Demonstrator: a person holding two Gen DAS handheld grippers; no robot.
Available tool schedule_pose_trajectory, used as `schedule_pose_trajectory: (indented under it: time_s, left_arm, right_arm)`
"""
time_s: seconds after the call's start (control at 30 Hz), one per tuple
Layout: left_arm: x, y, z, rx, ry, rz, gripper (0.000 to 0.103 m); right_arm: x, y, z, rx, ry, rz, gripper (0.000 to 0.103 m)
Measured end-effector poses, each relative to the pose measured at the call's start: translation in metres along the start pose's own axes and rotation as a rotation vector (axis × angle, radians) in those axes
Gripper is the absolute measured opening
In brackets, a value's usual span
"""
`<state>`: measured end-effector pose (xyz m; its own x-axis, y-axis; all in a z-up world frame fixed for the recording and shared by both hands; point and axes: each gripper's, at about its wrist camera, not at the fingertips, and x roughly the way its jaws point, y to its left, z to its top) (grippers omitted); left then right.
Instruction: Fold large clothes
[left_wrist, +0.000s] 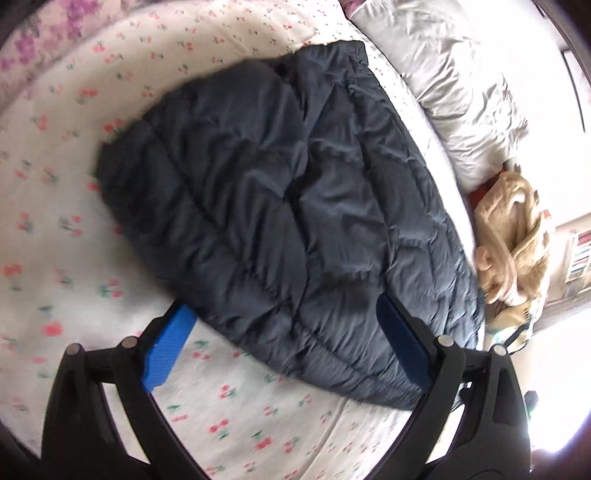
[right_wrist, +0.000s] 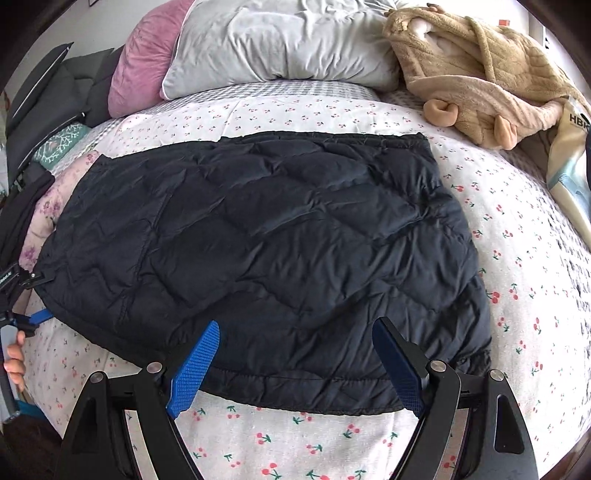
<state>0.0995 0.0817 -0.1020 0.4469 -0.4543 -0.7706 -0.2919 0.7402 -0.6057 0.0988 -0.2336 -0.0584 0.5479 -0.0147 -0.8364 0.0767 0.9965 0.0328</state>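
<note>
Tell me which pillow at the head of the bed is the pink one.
The pink velvet pillow, tucked at the left end beside the larger grey pillow. The grey one lies between it and the tan plush robe.

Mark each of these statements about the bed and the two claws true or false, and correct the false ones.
1. The dark quilted jacket lies spread on the cherry-print bedsheet. True.
2. The right claw is clamped shut on the jacket's hem. False: its jaws stand wide open above the hem, gripping nothing.
3. A grey pillow lies beyond the jacket at the head of the bed. True.
4. The left claw holds a sleeve. False: its jaws are open with nothing between them.
5. The tan fleece garment lies on top of the jacket. False: it lies apart from it, beside the pillow.
</note>
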Motion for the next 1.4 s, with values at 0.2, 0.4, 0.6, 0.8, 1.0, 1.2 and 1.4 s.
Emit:
schedule_pose_trajectory:
  time_s: [0.2, 0.4, 0.6, 0.8, 1.0, 1.2, 1.4]
  left_arm:
    - [0.019, -0.006, 0.005, 0.001, -0.087, -0.045, 0.078]
    - [0.028, -0.007, 0.026, -0.07, -0.154, -0.085, 0.05]
    - [-0.018, -0.03, 0.037, 0.048, -0.262, -0.067, 0.019]
    - [-0.098, -0.051, 0.033, 0.217, -0.472, 0.027, 0.017]
    - [-0.146, -0.046, 0.028, 0.281, -0.542, 0.057, 0.017]
    - [-0.156, -0.059, 0.023, 0.332, -0.559, 0.01, 0.017]
    - [-0.131, -0.101, 0.003, 0.46, -0.489, -0.056, 0.017]
  right_arm:
    - [0.011, 0.005, 0.003, 0.0, 0.016, 0.0, 0.086]
    - [0.015, 0.012, 0.011, -0.003, -0.017, -0.011, 0.086]
    - [0.006, 0.03, 0.024, -0.021, -0.087, 0.024, 0.086]
    - [-0.009, 0.059, 0.036, -0.014, -0.164, 0.14, 0.085]
    - [-0.011, 0.123, 0.04, -0.081, -0.185, 0.296, 0.071]
    - [0.026, 0.2, 0.034, -0.163, -0.07, 0.462, 0.039]
    - [0.094, 0.224, 0.026, -0.126, 0.08, 0.515, 0.033]
